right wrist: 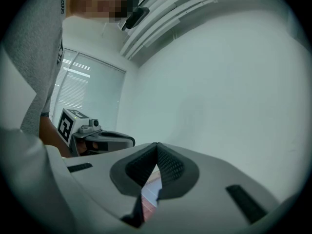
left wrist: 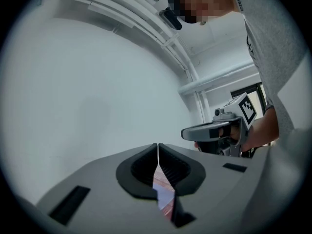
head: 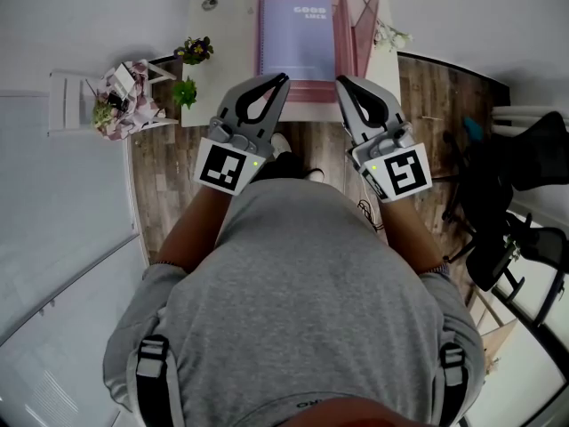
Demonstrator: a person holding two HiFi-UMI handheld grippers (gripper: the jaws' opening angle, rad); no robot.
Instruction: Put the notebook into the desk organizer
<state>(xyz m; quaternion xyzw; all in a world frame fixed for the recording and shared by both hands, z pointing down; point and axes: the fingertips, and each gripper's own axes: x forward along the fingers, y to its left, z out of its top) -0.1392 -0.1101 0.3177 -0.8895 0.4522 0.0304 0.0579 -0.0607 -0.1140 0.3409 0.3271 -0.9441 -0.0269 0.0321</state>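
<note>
On the white desk (head: 222,25), the lilac spiral notebook (head: 300,36) apparently already lies inside the pink mesh desk organizer (head: 363,27); left gripper (head: 284,77) and right gripper (head: 339,81), jaws together, hold nothing

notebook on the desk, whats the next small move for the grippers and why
Probably open the right gripper. It and the left gripper are both shut and empty, with their tips hovering at the near edge of the notebook. The notebook lies flat by the pink organizer. The jaws have to part before either gripper can take an edge.
</note>
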